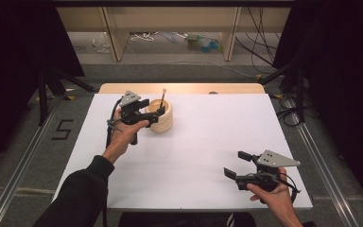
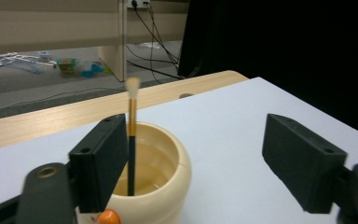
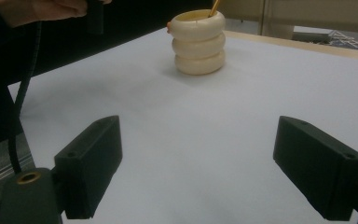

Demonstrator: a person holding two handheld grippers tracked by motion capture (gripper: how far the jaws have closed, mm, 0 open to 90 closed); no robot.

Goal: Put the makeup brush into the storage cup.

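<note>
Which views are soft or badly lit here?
High view: sharp, white table evenly lit, dark at both sides. Left gripper view: brush tip blurred, cream pot fairly sharp, background dark at right. Right gripper view: dim, pot slightly soft, near black jaws soft.

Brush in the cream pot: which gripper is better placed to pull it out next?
Left. The left gripper is open right at the cream pot, with the brush standing just beside one jaw. The right gripper, also open, sits over bare table near the front edge, well away from the pot.
</note>
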